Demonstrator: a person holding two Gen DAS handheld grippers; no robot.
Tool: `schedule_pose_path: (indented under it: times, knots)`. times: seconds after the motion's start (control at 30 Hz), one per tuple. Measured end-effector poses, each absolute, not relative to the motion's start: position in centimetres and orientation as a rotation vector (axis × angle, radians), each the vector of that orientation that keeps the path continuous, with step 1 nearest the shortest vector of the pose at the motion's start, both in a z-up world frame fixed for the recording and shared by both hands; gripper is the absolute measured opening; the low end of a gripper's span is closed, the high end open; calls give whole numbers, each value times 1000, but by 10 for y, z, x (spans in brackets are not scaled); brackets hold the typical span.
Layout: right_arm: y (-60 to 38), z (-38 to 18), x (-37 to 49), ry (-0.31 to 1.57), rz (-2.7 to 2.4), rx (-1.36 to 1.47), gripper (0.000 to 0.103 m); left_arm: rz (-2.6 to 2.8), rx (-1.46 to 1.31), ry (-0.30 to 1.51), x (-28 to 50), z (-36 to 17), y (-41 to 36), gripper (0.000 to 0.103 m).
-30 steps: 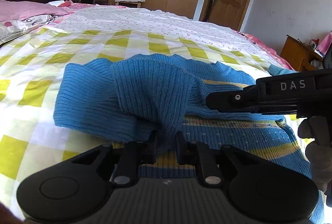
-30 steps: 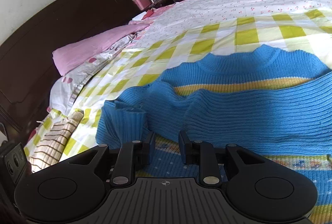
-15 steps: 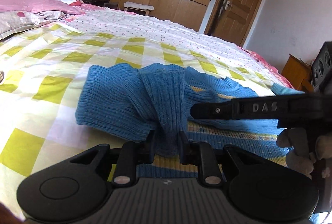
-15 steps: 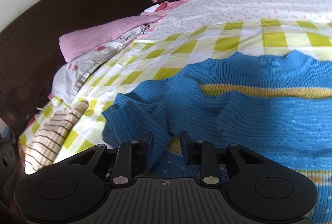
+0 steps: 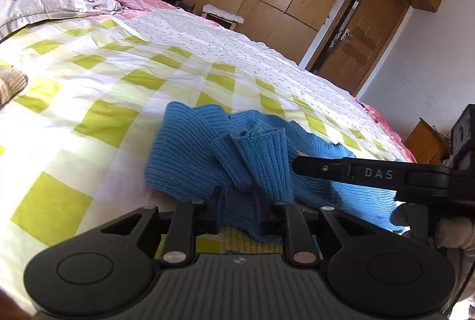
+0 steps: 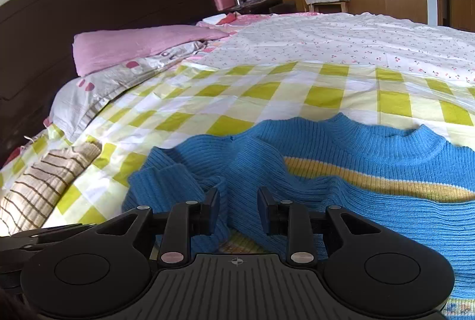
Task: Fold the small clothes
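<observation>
A: What is shown in the left wrist view?

B: A blue ribbed knit sweater [image 5: 190,159] is spread on the yellow-and-white checked bedsheet [image 5: 98,100]. Its bunched sleeve is pinched by the left gripper [image 5: 239,208]; a sleeve fold is judged to be in hand. The right gripper's fingers [image 5: 323,170] are seen, cut off at the frame edge.

A: And in the right wrist view?

B: The right gripper [image 6: 238,211] is spread over the sleeve, nothing held. Next, the sleeve should be laid flat across the body. The hem is hidden by the grippers
</observation>
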State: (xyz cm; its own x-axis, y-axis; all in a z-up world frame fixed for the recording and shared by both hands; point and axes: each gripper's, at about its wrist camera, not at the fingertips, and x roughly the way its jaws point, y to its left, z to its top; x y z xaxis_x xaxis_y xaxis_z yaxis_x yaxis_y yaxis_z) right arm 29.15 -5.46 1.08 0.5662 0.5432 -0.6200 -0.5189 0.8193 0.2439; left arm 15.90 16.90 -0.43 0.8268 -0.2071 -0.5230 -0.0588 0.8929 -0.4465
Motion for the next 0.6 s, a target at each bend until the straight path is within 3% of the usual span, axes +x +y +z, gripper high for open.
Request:
schedule_pose_path:
  times: [0.4,0.5,0.6]
  knots:
    - [-66,34,270,745,680,184,29,-131,-417,598,161,-5,156,28]
    - [-61,39,258,749,733,171,40,-140,-413,607,161,-6,154,28]
    - [-47,35,256,735,753,105,44,-146,-401,603,159,-5,151,28]
